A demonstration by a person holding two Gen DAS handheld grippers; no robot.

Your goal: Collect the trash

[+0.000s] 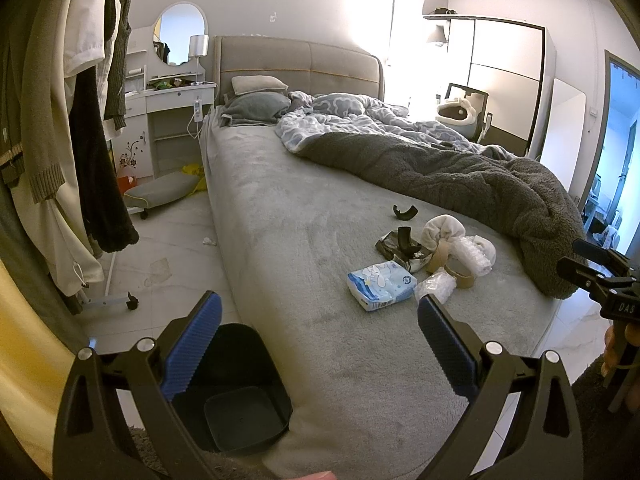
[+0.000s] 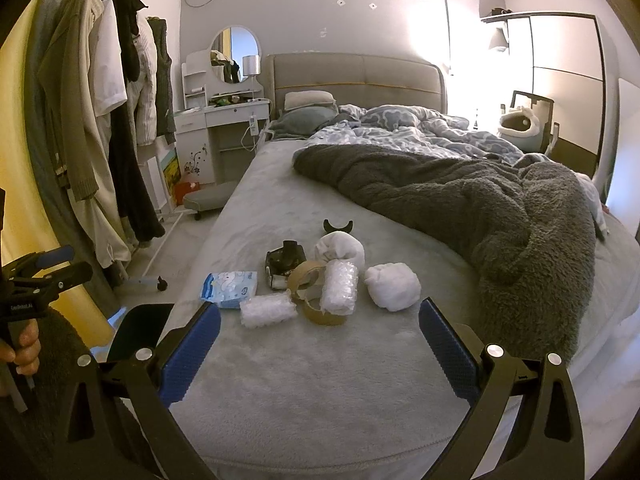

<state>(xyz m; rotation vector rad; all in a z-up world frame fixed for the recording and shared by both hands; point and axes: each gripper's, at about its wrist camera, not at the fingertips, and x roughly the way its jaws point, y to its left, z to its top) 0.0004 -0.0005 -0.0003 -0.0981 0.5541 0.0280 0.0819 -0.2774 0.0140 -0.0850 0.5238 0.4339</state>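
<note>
- Hovering at the foot of the bed (image 2: pixel 320 380), the right gripper (image 2: pixel 319 344) has its blue pads spread wide with nothing between them.
- The left gripper (image 1: pixel 319 336) hangs just as wide apart and just as empty, over the near left corner of the bed's grey cover.
- Down on the floor against that corner stands the black bin (image 1: pixel 244 396), mouth up; only a bare dark bottom shows inside, no trash in it that can be seen.
- The trash sits in a loose cluster on the cover, ahead of the right gripper and well apart from the bin.
- Nearest the pads is a small wad of bubble wrap (image 2: pixel 267 309), and a bigger roll of bubble wrap (image 2: pixel 339 287) stands just beside it.
- Two brown tape rings (image 2: pixel 316 294) lie between and against those rolls.
- A blue tissue pack (image 2: pixel 230 288) lies at the left of the cluster, closest to the bin's side of the bed.
- A dark crumpled wrapper (image 2: pixel 282 266) lies behind the rings.
- Two white bundles (image 2: pixel 392 285) sit to the right and behind, one beside the bigger roll.
- A black curved piece (image 2: pixel 338 225) lies alone, farthest up the bed.
- A dark fleece blanket (image 2: pixel 480 208) is heaped along the right, apart from the trash.
</note>
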